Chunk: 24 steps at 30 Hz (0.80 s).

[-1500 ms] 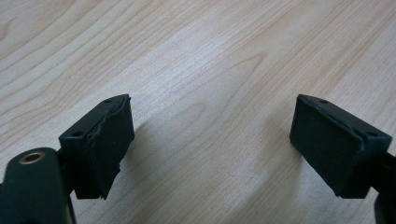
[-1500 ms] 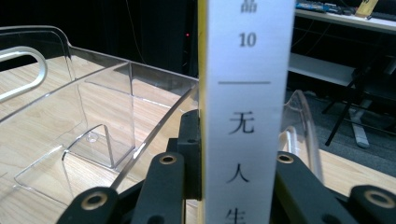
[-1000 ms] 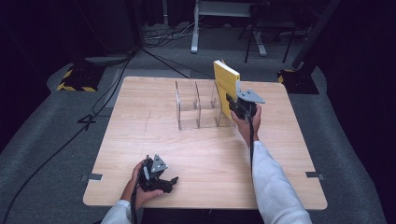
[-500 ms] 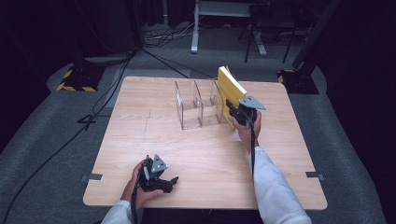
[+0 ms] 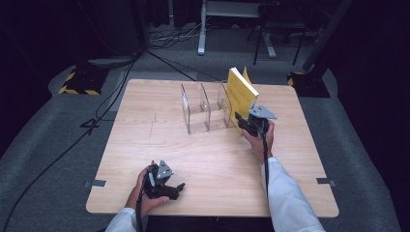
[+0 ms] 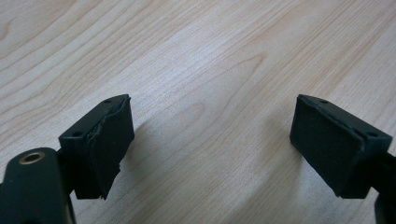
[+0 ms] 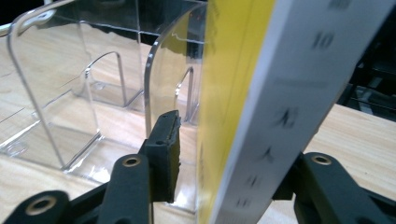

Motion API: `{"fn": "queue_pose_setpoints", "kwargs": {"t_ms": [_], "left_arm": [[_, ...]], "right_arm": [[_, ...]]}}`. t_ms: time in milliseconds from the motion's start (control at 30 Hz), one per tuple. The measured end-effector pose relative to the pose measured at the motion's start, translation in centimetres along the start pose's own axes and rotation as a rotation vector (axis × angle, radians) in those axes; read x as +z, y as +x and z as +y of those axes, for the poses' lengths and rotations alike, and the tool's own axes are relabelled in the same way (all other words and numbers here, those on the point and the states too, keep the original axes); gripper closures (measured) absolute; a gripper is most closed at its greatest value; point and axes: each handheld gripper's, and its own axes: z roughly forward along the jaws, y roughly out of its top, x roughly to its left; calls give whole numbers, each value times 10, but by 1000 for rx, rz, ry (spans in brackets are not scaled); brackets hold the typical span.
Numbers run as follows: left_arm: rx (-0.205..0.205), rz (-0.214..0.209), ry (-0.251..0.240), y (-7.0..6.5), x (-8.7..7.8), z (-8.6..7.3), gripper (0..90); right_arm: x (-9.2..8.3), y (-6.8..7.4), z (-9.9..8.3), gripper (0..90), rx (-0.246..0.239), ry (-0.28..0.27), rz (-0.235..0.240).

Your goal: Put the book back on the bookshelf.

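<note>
A yellow book (image 5: 240,94) with a white spine stands on edge at the right end of a clear acrylic divider rack (image 5: 203,108), tilted. My right gripper (image 5: 240,121) is at its near lower edge. In the right gripper view the book (image 7: 243,102) sits between the jaws, which have just been opening. The left pad (image 7: 169,149) stands clear of the yellow cover, and the right pad is hidden behind the spine. The rack (image 7: 84,84) is just to the book's left. My left gripper (image 5: 180,188) rests near the table's front edge, open (image 6: 212,135) over bare wood.
The wooden table (image 5: 145,121) stands on grey floor mats. Cables and yellow-black marked blocks (image 5: 77,82) lie on the floor beyond its far left corner. A dark stand (image 5: 309,82) is past the far right corner.
The right hand has come down a little with the book, which now tilts at the rack's right end. Its jaws have widened off the cover. The left hand has not moved.
</note>
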Motion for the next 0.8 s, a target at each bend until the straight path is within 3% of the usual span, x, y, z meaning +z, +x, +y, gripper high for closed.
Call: {"fn": "queue_pose_setpoints", "kwargs": {"t_ms": [433, 567, 667, 800], "left_arm": [[-2, 2, 0, 0, 0, 0, 142], [-2, 2, 0, 0, 0, 0, 142], [-6, 5, -1, -1, 0, 0, 142], [-5, 4, 0, -1, 0, 0, 141]], "right_arm": [[-21, -3, -9, 544, -33, 13, 13], [-30, -6, -12, 596, -44, 12, 6], [-35, -11, -11, 607, -24, -6, 7], [-39, -18, 4, 610, -17, -65, 14]]}}
